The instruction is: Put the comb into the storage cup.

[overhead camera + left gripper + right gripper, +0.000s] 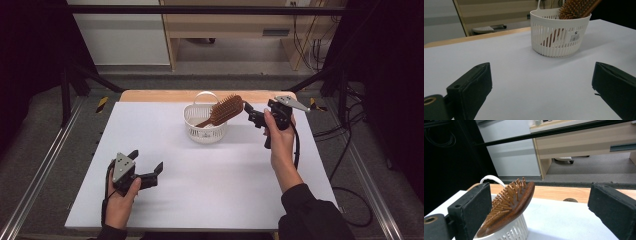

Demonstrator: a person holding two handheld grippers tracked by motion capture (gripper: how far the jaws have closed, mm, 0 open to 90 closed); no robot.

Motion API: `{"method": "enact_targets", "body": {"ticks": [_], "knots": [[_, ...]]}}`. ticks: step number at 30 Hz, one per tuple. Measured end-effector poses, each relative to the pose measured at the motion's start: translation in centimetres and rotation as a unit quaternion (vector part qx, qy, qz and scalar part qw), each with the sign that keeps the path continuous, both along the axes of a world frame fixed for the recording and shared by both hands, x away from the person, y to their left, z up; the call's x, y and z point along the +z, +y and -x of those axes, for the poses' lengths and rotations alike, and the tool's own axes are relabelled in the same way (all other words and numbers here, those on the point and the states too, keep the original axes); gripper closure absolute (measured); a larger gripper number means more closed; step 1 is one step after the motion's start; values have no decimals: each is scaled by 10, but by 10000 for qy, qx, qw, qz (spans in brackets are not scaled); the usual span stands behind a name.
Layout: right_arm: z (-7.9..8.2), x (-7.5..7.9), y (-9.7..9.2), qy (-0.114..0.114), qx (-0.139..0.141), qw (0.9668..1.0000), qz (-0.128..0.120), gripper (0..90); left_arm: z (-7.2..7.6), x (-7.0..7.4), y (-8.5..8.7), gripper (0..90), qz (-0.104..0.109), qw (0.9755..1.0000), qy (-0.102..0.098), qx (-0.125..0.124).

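High view, wooden bristled hairbrush [226,109] in slatted white plastic basket [205,131] (round-ish), both grippers' jaws wide.

Hairbrush [511,207]: glossy dark wood with wooden bristles. Basket [559,37]: smooth white slatted plastic. Surface [210,175]: matt white sheet over pale wood.

One wooden hairbrush [226,109], one white basket [205,131], two hand-held grippers, one table [210,185].
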State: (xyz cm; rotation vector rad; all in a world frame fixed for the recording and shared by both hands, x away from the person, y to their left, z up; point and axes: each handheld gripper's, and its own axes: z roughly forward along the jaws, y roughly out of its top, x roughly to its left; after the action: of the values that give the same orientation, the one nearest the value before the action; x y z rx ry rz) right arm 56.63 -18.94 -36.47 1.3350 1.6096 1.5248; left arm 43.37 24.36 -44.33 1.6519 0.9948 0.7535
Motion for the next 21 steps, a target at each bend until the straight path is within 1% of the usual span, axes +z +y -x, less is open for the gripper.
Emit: {"method": "enact_targets", "body": {"ticks": [6, 8, 11, 15, 19, 21], "knots": [[9, 5, -2, -153, 50, 9996, 236, 45, 2, 4, 12, 27, 159, 9998, -73, 84], [13, 6, -3, -209, 166, 9994, 224, 43, 4, 5, 15, 27, 143, 9998, -101, 88], [20, 7, -7, -309, 278, 9988, 275, 43, 7, 6, 22, 27, 241, 9995, -114, 182], [28, 6, -13, -401, 295, 9985, 226, 39, 14, 7, 29, 27, 276, 9992, -169, 247], [38, 9, -20, -559, 259, 9978, 252, 39, 22, 10, 39, 26, 357, 9982, -346, 350], [43, 10, -23, -638, 242, 9974, 229, 41, 24, 11, 44, 25, 411, 9976, -373, 406]]}}
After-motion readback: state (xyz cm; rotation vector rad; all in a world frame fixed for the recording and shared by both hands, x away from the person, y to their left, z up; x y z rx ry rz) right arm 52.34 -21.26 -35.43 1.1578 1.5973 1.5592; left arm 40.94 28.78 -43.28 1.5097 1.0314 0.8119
